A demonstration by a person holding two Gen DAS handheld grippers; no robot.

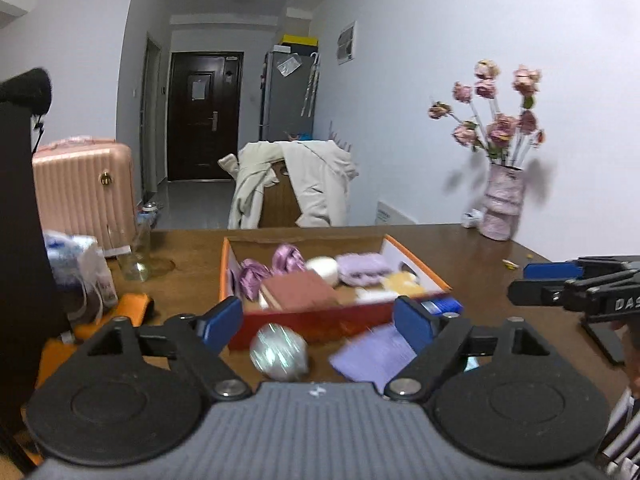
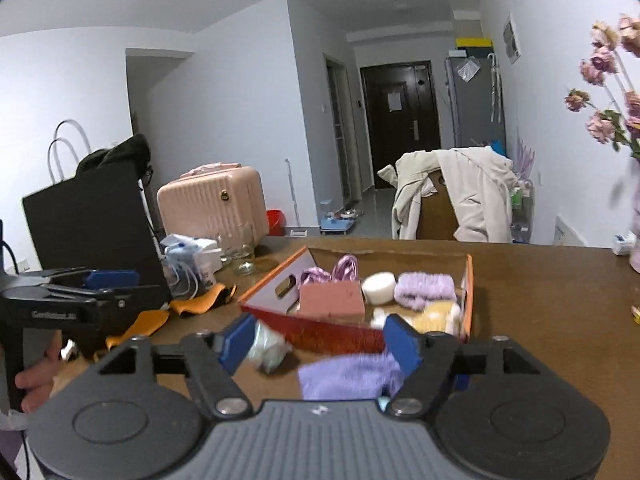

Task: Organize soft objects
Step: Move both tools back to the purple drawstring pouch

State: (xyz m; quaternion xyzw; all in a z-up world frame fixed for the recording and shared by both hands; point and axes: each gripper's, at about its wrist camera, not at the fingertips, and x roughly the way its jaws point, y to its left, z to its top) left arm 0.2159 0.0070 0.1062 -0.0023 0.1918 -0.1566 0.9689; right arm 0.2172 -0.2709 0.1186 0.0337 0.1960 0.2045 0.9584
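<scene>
An orange-and-red cardboard box stands on the brown table. It holds a pink-brown sponge block, satin purple scrunchies, a white round pad, a lilac fluffy piece and a yellow one. In front of the box lie a silvery blurred ball and a lilac cloth. My left gripper is open above them, holding nothing. My right gripper is open too, over the lilac cloth and ball, before the box. Each gripper shows in the other's view: right gripper, left gripper.
A pink vase of flowers stands at the table's far right. At the left are a glass jar, plastic bags, orange cloths and a black paper bag. Behind are a chair with a coat and a pink suitcase.
</scene>
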